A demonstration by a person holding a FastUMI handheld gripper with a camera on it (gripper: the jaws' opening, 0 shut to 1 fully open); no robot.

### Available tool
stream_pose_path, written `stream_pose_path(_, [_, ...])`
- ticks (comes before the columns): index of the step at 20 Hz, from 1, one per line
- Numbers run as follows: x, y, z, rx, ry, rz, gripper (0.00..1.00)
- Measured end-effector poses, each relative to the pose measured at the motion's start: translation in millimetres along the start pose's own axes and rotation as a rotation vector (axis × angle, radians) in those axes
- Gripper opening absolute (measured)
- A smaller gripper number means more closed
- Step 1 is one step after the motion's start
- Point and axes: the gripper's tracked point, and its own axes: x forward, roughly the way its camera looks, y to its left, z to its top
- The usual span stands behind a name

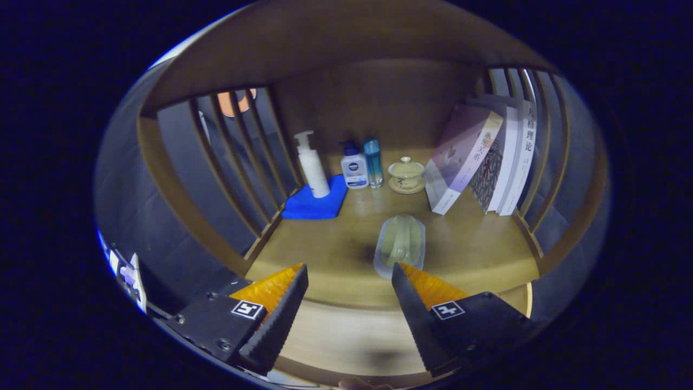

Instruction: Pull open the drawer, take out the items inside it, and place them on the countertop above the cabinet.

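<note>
My gripper (pixel 346 273) is open, its fingers spread wide with nothing between them. Just beyond the right finger (pixel 411 303), a clear plastic packet with a pale green item inside (pixel 400 244) lies flat on the wooden countertop (pixel 325 254). It looks free of the fingers, though its near end sits right at the right fingertip. The countertop is a shelf-like bay with a wooden back wall and slatted wooden sides.
At the back stand a white pump bottle (pixel 313 165) on a blue cloth (pixel 316 205), a small lotion bottle (pixel 354 170), a slim blue bottle (pixel 373 161) and a lidded tea cup on a saucer (pixel 406 175). Leaning books (pixel 476 157) fill the back right.
</note>
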Motion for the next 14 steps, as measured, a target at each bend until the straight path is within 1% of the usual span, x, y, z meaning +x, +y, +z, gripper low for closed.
stream_pose_path(7, [-75, 10, -26, -0.077, -0.178, 0.025, 0.97])
stream_pose_path(10, [-99, 9, -43, -0.125, -0.260, 0.004, 0.97])
stream_pose_path(14, [-110, 6, -83, -0.182, -0.300, -0.035, 0.98])
